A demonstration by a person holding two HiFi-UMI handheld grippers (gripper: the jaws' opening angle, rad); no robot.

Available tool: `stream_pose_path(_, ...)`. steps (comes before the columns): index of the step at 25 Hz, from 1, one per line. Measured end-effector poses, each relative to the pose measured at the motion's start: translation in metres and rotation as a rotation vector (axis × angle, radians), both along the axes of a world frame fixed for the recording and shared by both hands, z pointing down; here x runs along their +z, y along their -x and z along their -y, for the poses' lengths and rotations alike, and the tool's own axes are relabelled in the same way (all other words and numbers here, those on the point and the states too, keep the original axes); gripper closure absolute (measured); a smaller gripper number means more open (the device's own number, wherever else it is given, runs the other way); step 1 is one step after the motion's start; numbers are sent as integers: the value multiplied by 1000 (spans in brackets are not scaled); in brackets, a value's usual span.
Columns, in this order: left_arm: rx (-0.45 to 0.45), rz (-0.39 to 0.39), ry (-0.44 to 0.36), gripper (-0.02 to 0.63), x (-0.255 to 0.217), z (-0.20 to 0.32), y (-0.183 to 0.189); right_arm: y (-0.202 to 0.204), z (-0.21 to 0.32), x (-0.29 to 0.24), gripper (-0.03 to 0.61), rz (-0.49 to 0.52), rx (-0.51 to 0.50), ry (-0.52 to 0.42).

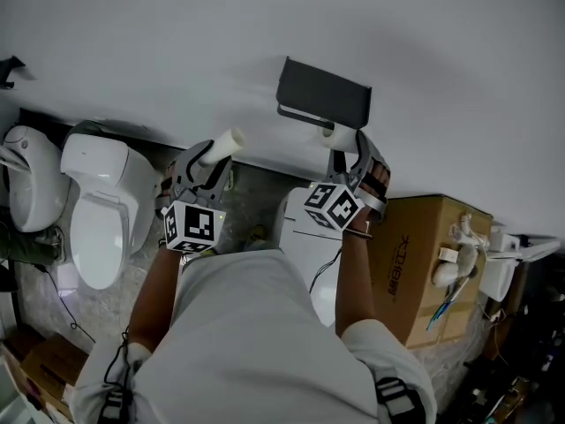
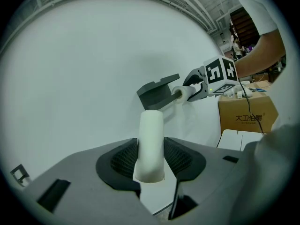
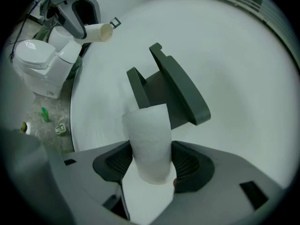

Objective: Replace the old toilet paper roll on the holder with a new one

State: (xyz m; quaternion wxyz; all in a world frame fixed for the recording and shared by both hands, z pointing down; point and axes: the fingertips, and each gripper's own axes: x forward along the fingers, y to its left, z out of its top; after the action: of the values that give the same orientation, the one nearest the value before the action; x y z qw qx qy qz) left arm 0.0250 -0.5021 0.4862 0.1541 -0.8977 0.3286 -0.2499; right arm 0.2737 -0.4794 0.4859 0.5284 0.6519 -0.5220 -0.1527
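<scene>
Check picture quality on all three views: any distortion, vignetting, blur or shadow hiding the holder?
Head view: even soft light, sharp, holder clear with a faint shadow around it. Left gripper view: strong fisheye, black corners; tube between the jaws sharp, holder small but clear. Right gripper view: same fisheye; paper roll slightly soft, covering the holder's lower edge.

White wall (image 1: 177,42); white toilet (image 1: 97,210) left; cardboard box (image 1: 424,254) right; speckled stone floor (image 1: 256,188).
</scene>
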Motion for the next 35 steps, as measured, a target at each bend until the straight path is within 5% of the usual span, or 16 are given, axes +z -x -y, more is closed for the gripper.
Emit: stream_pose_path(35,-165,21,22,417,4,-29,100,94,41,-9,302,-60,-152,-35)
